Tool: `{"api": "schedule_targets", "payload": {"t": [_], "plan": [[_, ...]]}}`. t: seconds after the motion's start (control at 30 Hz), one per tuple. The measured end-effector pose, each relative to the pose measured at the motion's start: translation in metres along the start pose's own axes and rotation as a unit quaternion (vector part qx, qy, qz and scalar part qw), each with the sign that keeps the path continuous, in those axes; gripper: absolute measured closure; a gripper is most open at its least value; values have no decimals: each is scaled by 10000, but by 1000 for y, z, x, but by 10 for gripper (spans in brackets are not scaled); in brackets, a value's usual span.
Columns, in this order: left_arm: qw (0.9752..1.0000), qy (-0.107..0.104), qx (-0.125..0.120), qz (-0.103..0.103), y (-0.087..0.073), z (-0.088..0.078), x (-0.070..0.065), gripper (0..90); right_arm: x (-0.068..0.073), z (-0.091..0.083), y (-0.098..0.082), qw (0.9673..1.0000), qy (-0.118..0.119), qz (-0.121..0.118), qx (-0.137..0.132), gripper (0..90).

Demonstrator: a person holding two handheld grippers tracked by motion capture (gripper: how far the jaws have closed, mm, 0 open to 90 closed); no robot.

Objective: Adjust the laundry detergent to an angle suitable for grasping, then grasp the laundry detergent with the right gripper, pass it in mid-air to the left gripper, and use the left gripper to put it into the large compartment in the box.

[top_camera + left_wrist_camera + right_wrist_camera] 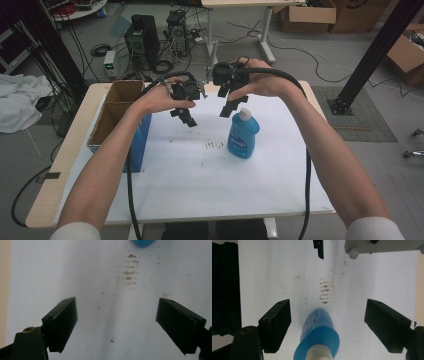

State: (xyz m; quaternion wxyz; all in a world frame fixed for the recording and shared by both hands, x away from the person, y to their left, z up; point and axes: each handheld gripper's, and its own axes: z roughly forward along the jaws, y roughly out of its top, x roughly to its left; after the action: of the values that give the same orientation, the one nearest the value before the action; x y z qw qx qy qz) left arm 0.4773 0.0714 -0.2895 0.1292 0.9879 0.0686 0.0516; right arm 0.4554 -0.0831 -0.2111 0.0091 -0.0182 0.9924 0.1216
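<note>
A blue bottle with a white cap stands upright on the white sheet, right of centre. My right gripper hangs in the air just above and left of its cap, jaws pointing down and open. In the right gripper view the bottle rises between the two spread jaws without touching either pad. My left gripper is held up over the sheet to the left of the bottle, open with nothing between its fingers. The bottle's base peeks in at the top of the left gripper view.
An open cardboard box with a blue side stands at the table's left edge. A patch of dark smudges marks the sheet beside the bottle. Beyond the table lie computer gear, cables and more boxes on the floor.
</note>
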Motion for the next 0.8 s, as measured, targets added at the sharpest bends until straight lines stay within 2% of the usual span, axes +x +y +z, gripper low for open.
{"api": "schedule_targets", "payload": {"t": [0.1,0.23,0.33,0.57,0.7,0.8], "plan": [[10000,18,-46,-72,-1,-1,-1,182,0,1,1,10000,1,-60,-17,216],[10000,13,-40,-55,0,0,-1,182,3,0,0,10000,-16,-21,36,212],[10000,-9,-54,-29,1,0,0,182,3,-3,-3,10000,-38,-73,-38,212],[10000,-41,-75,11,5,3,0,182,6,-10,-12,10000,-97,17,5,211],[10000,-58,-50,21,6,3,-1,182,8,-17,-19,9997,-200,167,-24,207],[10000,-34,-31,32,4,3,0,182,9,-25,-28,9985,-285,448,-133,190]]}}
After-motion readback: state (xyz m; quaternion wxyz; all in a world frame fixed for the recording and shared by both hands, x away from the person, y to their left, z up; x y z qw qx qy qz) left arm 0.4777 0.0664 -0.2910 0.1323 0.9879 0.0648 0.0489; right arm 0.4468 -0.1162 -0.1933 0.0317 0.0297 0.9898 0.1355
